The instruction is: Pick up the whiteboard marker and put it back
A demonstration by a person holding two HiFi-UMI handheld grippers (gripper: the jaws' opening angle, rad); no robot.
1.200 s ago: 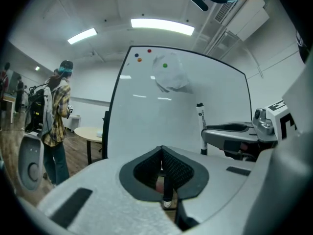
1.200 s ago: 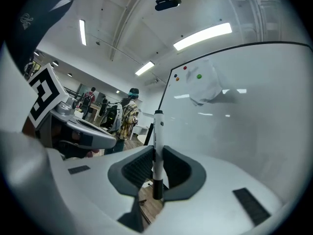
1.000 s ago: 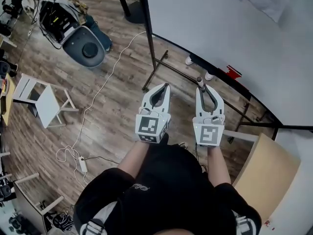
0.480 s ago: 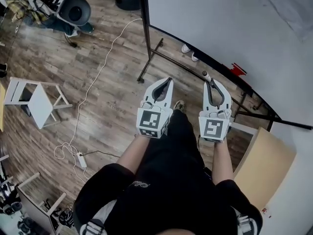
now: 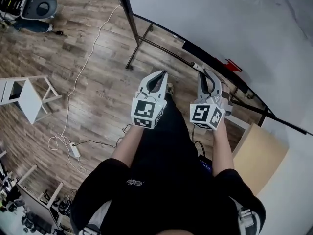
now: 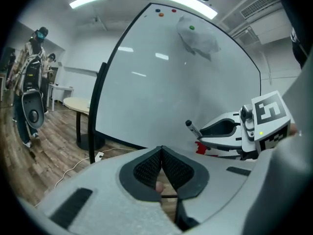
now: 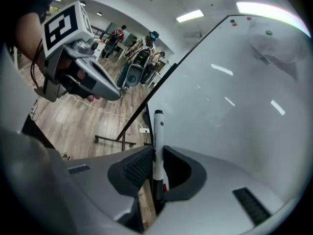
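Observation:
A whiteboard marker [image 7: 157, 141], white with a black cap, stands pinched between the jaws of my right gripper [image 7: 156, 151]. The head view shows this right gripper [image 5: 201, 74] shut on the marker [image 5: 194, 65], whose tip pokes out toward the dark lower edge of the whiteboard [image 5: 220, 18]. My left gripper [image 5: 162, 74] hangs beside it over the floor, jaws together and nothing between them. In the left gripper view, the left gripper [image 6: 161, 149] points at the whiteboard [image 6: 166, 82], with the right gripper [image 6: 199, 132] and marker [image 6: 192, 128] at right.
A red object [image 5: 233, 65] sits at the board's lower edge. The black stand legs [image 5: 142, 40] spread over the wooden floor. A white stool [image 5: 29, 97], a cable with a power strip [image 5: 73, 151] and a wooden panel [image 5: 259, 153] lie around. People [image 7: 146, 43] stand far off.
Both grippers have sunk and come closer to the whiteboard's lower edge. The marker has stayed in the right gripper, which has rolled. The left gripper's jaws are shut as before.

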